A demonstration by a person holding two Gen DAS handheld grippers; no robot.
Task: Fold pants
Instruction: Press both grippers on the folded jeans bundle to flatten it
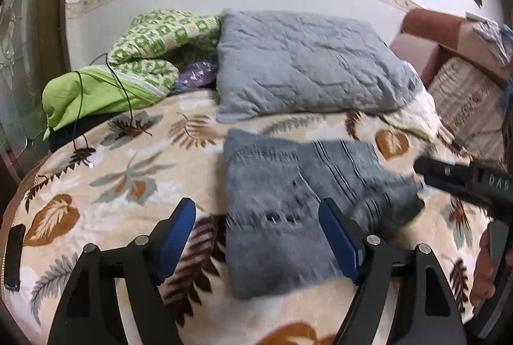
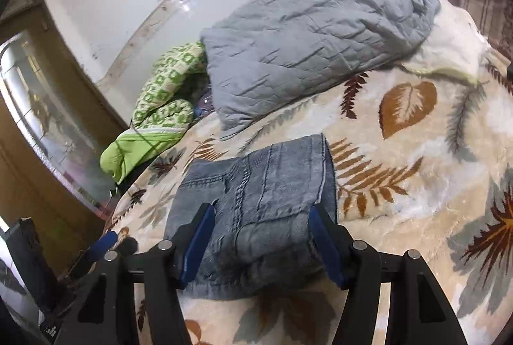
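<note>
Pants [image 2: 256,210] folded on blanket [image 2: 400,184]: soft, heavy denim; best gripped at thick folded edge. Left gripper [image 1: 256,236], right gripper [image 2: 259,239] spread, nothing clamped.

Soft, even indoor light, no hard shadows, strong fisheye bending with dark vignette at the corners, motion smear across the folded blue-grey denim pants [image 1: 288,210] in the left wrist view, mild glare on the glass-panelled wooden door [image 2: 35,120].

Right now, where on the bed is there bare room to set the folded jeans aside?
Bare blanket lies left of the folded jeans, between them and the green bedding; more lies right of them, by the brown leaf print. Behind the jeans it is crowded: the grey quilt sits close. A black cable trails far left.
</note>
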